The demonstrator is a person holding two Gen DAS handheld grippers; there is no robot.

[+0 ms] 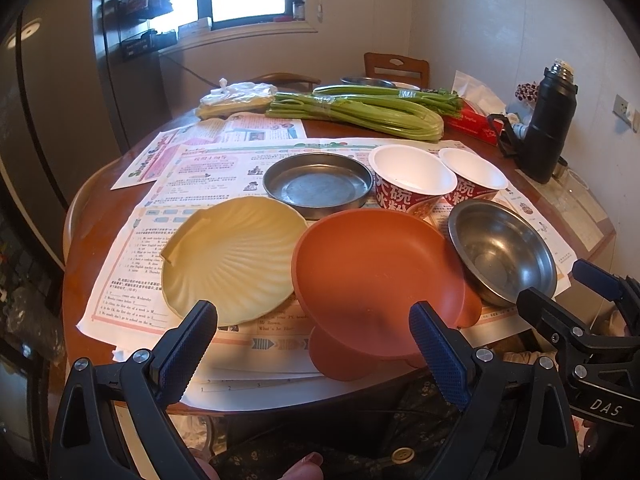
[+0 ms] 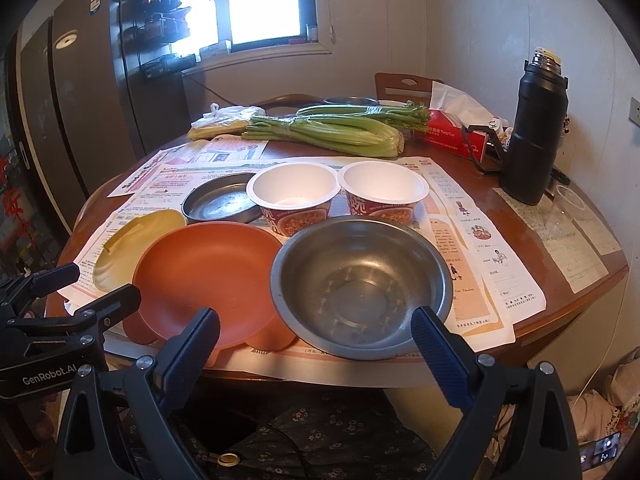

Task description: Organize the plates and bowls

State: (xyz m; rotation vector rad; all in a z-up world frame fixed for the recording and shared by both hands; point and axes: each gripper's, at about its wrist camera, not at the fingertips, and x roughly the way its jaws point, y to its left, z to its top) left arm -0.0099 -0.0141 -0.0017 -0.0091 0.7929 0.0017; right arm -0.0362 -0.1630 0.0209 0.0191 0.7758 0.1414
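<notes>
Blue-padded left claw (image 1: pixel 314 344) hangs spread wide and empty off the near table edge, with the orange plate (image 1: pixel 372 268) straight ahead. Right claw (image 2: pixel 316 346) is likewise splayed with nothing in it, facing the steel bowl (image 2: pixel 362 284). Nothing is grasped yet, so we judge the sorting has not started.

The orange plate overhangs the near edge of the table (image 2: pixel 560 308) a little and sits on feet, so we should come in low with the left claw, one finger under the rim and one over, and pinch the near rim. It touches or overlaps the cream shell plate (image 1: pixel 236 258) on its left, so lift straight up first and do not drag. The steel bowl sits just beside the orange plate and looks slick; grip its near rim squarely, deep enough not to slip.

Further back lies the flat steel dish (image 1: pixel 318 184), then two paper noodle bowls (image 2: pixel 340 196) side by side, rims almost touching. These are light and soft, so squeeze gently. We would stack plates on plates and nest bowls in bowls.

Everything rests on loose newspaper (image 1: pixel 224 160), which may slide. Celery (image 2: pixel 324 130) and a black flask (image 2: pixel 534 132) are well behind, out of the way.
</notes>
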